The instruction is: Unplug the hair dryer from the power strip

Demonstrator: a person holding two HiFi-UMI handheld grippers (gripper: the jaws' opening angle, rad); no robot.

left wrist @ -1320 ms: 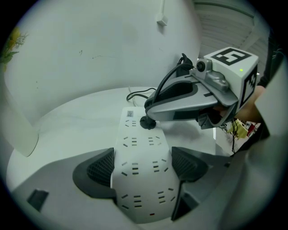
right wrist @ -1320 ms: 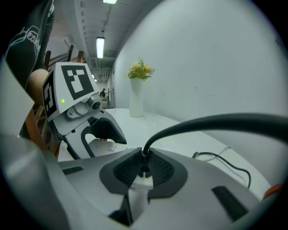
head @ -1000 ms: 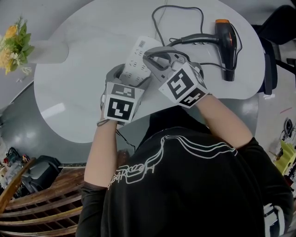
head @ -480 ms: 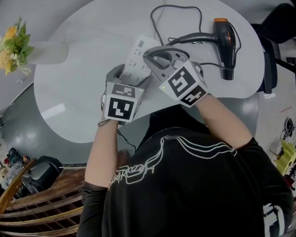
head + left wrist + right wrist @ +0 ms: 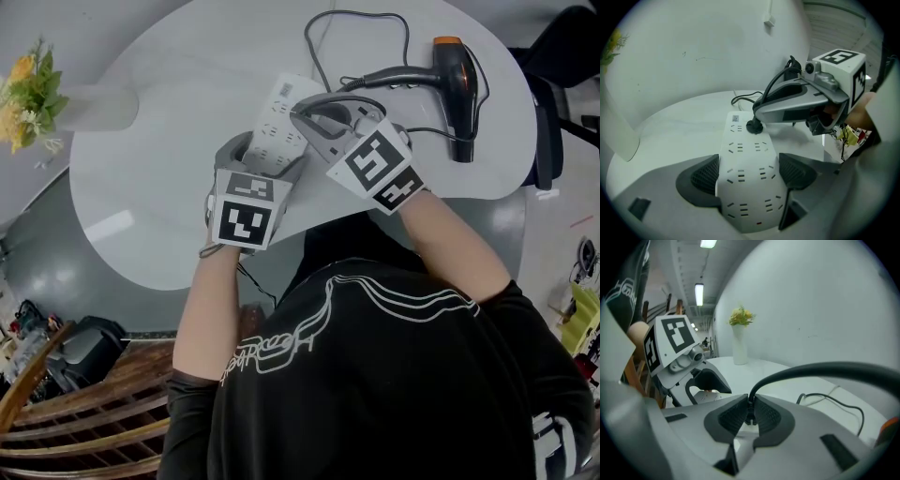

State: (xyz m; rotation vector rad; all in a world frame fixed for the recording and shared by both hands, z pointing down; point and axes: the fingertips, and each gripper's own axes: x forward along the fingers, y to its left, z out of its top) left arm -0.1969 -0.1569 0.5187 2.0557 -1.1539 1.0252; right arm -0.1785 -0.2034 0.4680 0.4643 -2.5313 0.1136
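Right gripper (image 5: 750,414) jaws clamp the plug (image 5: 754,126) at the strip's (image 5: 747,197) far end. Left gripper (image 5: 749,172) jaws clamp its near end across its width.

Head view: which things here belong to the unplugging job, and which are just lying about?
Part of the job:
- power strip, clamped by the left hand-held gripper
- plug, pinched by the right hand-held gripper
- cord
- hair dryer

Just lying about:
- vase of yellow flowers
- wooden chair

Script print (image 5: 272,352) on black shirt (image 5: 412,384) illegible (upside down); power strip (image 5: 277,120) label (image 5: 736,118) too small.
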